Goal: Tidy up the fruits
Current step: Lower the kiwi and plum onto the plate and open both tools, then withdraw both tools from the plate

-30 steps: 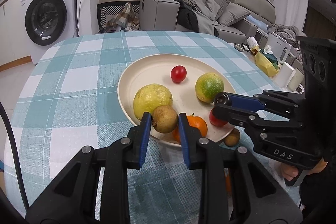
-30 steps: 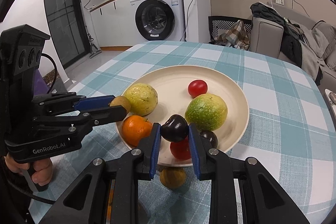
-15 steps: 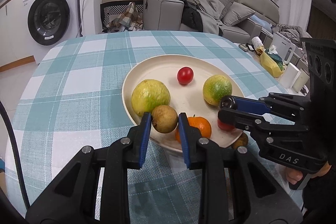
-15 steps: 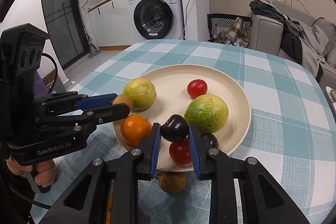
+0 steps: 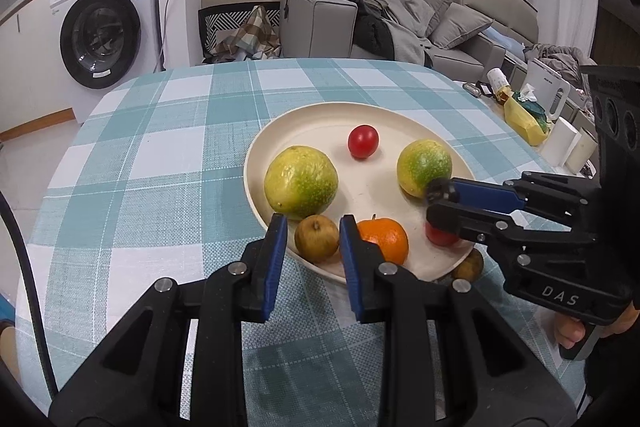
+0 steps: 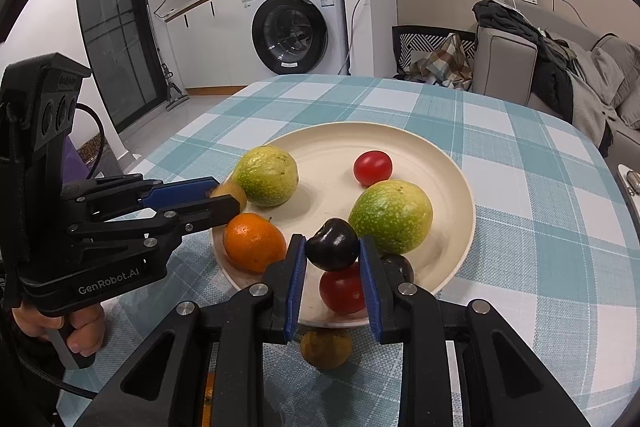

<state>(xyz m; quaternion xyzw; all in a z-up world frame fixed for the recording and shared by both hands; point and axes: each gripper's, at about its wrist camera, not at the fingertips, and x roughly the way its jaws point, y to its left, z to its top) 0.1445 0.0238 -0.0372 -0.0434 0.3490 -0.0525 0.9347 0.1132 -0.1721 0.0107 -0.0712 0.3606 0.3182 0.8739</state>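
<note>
A cream plate (image 5: 320,123) (image 6: 452,171) on the checked table holds two yellow-green fruits (image 5: 301,182) (image 6: 391,217), a red tomato (image 5: 363,141) (image 6: 372,167), an orange (image 5: 385,239) (image 6: 253,243), a second tomato (image 6: 343,291) and a dark fruit (image 6: 400,265). My left gripper (image 5: 314,241) has its jaws around a small brown fruit (image 5: 316,238) that rests at the plate's near rim, with small gaps at both pads. My right gripper (image 6: 332,247) is shut on a dark cherry (image 6: 333,243) above the plate's near edge.
Another brown fruit (image 6: 326,349) (image 5: 467,265) lies on the table just off the plate's near rim. The table edge curves away at the back; a washing machine (image 6: 296,31) and a sofa (image 5: 440,23) stand beyond it.
My left gripper's jaws have opened slightly and the brown fruit now rests on the plate rim. My right gripper still holds the cherry, nearly unmoved.
</note>
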